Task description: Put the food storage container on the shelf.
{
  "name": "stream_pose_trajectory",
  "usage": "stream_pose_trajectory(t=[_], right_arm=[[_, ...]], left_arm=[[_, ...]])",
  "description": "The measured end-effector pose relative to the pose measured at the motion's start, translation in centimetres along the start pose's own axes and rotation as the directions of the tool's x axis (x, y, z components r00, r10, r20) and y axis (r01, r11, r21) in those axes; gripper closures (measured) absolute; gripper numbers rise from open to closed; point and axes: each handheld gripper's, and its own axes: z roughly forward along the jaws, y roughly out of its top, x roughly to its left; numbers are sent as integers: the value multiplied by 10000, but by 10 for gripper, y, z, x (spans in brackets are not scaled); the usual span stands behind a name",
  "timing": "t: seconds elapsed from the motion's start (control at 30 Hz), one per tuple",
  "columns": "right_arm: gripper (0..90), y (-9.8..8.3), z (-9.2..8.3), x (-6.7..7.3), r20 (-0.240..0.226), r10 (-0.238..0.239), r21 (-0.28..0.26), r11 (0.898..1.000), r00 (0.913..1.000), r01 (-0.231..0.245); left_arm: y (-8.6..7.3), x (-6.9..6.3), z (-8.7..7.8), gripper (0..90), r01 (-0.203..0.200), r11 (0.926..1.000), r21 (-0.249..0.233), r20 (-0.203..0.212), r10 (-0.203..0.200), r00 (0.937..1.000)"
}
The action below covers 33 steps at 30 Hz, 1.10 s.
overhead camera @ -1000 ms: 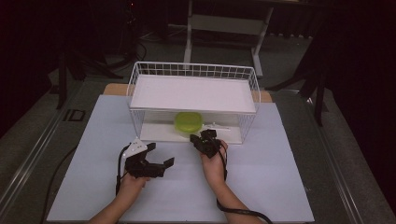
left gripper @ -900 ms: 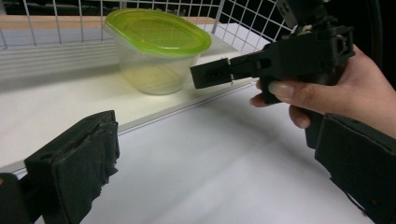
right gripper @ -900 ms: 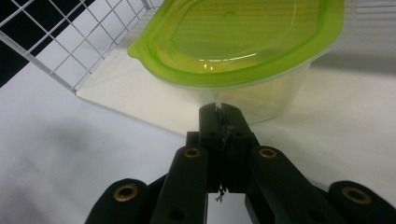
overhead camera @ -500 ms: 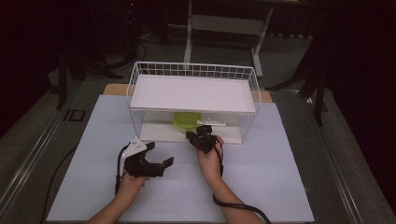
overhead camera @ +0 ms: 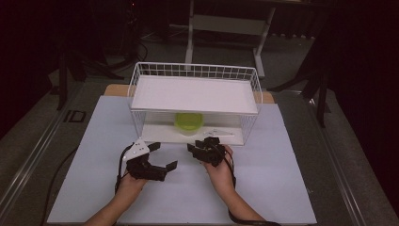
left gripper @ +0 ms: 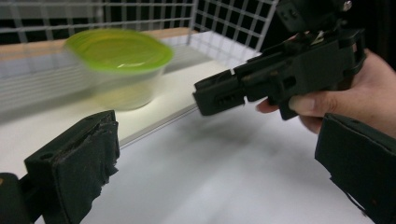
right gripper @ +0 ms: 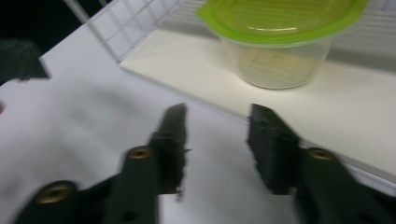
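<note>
Hands came in from the bottom edge of the high view, each holding a black gripper on the white table [overhead camera: 282, 188] in front of a white wire rack [overhead camera: 195, 106]. On the rack's lower shelf [overhead camera: 162, 132], under the upper tray, stood a clear tub with a green lid [overhead camera: 189, 121]. The left gripper [overhead camera: 162, 157] lay well short of the rack with its jaws spread wide and nothing between them. The right gripper [overhead camera: 203, 142] sat just at the shelf's front edge, pointing toward the tub, its jaws having just been opening with nothing between them. From the left gripper view, the left gripper [left gripper: 219, 158] showed its two padded jaws far apart over bare table, the tub [left gripper: 119, 65] upright on the shelf beyond and slightly blurred, and the right gripper [left gripper: 219, 93] in the person's hand [left gripper: 345, 100] hovering near the shelf edge, apart from the tub. From the right gripper view, the right gripper [right gripper: 217, 140] had its jaws parted, empty, over the table just before the shelf [right gripper: 355, 107]; the tub [right gripper: 278, 44] stood ahead on the shelf, lid on, untouched, with rack wire [right gripper: 126, 30] to its left.
</note>
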Motion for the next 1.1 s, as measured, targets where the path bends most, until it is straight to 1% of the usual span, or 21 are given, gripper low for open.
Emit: stream_pose_trajectory(t=[0.03, 0.1, 0.13, 0.2, 0.3, 0.33, 0.4, 0.43, 0.47, 0.53, 0.6, 0.73, 0.83, 0.87, 0.97, 1.1], right_arm=[[482, -1, -3, 1, -1, -70, -71, 10000, 10000, 70], [388, -2, -9, 4, -126, -251, -280, 9993, 9996, 247], [366, -2, -12, 5, -178, -347, -403, 9986, 9992, 340], [266, -3, -17, 7, -433, -609, -585, 9966, 9972, 583], [176, -3, -21, 11, -622, -1069, -680, 9924, 9923, 1026], [163, -4, -22, 12, -566, -1243, -748, 9900, 9906, 1200], [161, -5, -23, 14, -555, -1481, -820, 9863, 9874, 1433], [155, -5, -24, 15, -606, -1506, -851, 9857, 9867, 1452], [154, -5, -25, 15, -618, -1485, -884, 9858, 9870, 1428], [154, -5, -27, 15, -789, -1364, -1009, 9866, 9875, 1283], [155, -5, -29, 16, -748, -1421, -1043, 9855, 9870, 1340], [158, -5, -31, 14, -832, -1436, -1124, 9846, 9861, 1339], [164, -6, -35, 10, -836, -1463, -1062, 9848, 9857, 1372], [164, -7, -36, 9, -732, -1479, -1077, 9843, 9863, 1396], [164, -10, -40, 7, -744, -1525, -1002, 9844, 9855, 1448], [164, -14, -49, 4, -754, -1629, -1029, 9826, 9838, 1548]], left_arm=[[2, -2, 0, 8, -61, 10000, -25, 81, 61, 9999], [4, -5, -1, 8, -238, 9997, 49, 96, 238, 9997], [6, -6, -1, 8, -248, 9997, 70, 140, 247, 9996], [7, -6, -1, 8, -112, 9999, 96, 248, 109, 9996], [9, -8, -3, 8, -55, 10000, 64, 321, 53, 9995], [9, -8, -4, 8, -61, 10000, 78, 322, 58, 9995], [9, -9, -5, 8, -82, 9999, 119, 397, 77, 9992], [9, -9, -6, 8, -100, 9999, 123, 403, 95, 9991], [9, -9, -7, 8, -128, 9998, 138, 399, 122, 9991], [10, -9, -9, 8, -76, 9999, 113, 459, 70, 9989], [10, -9, -12, 8, -60, 9999, 105, 454, 55, 9990], [10, -7, -16, 8, -27, 9999, 105, 517, 22, 9987], [8, -7, -19, 8, -58, 9999, 157, 618, 49, 9981], [8, -7, -20, 8, -56, 9999, 164, 634, 45, 9980], [6, -7, -24, 8, -87, 9998, 179, 678, 75, 9977], [2, -5, -29, 8, -67, 9996, 265, 642, 50, 9979]])
